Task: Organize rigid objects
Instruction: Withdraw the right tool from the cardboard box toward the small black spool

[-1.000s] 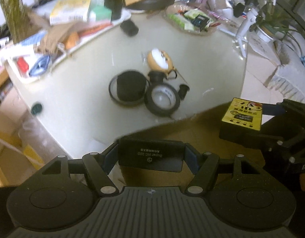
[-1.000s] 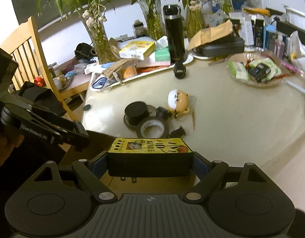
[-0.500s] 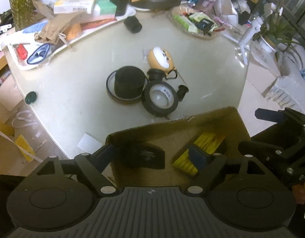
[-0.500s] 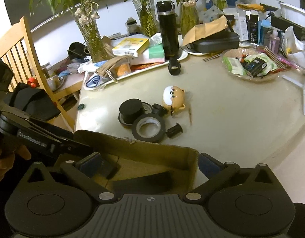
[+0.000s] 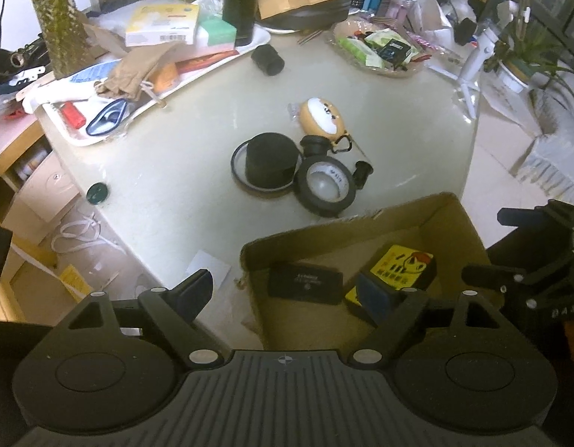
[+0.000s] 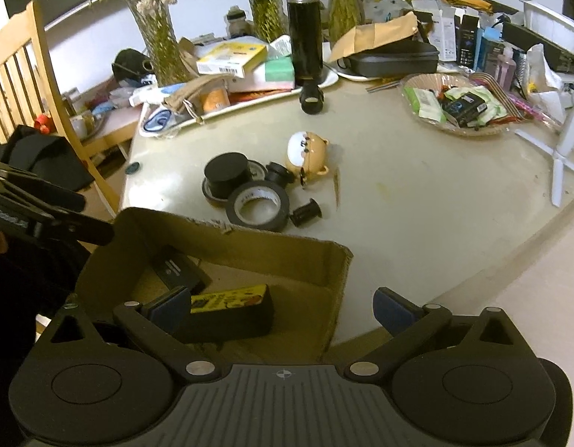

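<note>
Both grippers hang over the open cardboard box (image 5: 365, 223) at the near edge of the bench (image 5: 197, 171), and both are released. The left gripper (image 5: 287, 290) has its fingers (image 5: 195, 290) spread wide with nothing between them; its jaws have just been opening. The right gripper (image 6: 283, 307) stands equally wide and empty, its jaws also having just opened.

Inside the box lie two flat, rigid packs: a plain black case (image 5: 305, 283) with small pale print, leaning by the far wall, and a black box with a yellow cartoon label (image 6: 231, 313) lying beside it on the floor of the box.

What is left to sort sits in a cluster mid-bench: a roll of black tape (image 6: 258, 205), a black cylindrical cap (image 6: 227, 175) standing on a thin ring, two small black spool-like pieces, and a tan-and-white bear-shaped keyring toy (image 6: 305, 152).

The tape roll looks stiff, light and matt rather than slippery; it should take a pinch across its outer diameter, or one finger through the core. The cap looks smooth-sided and likely wants a squeeze low on its wall. The toy seems hard, rounded and prone to rolling, so a grip across its widest part looks safest.
</note>
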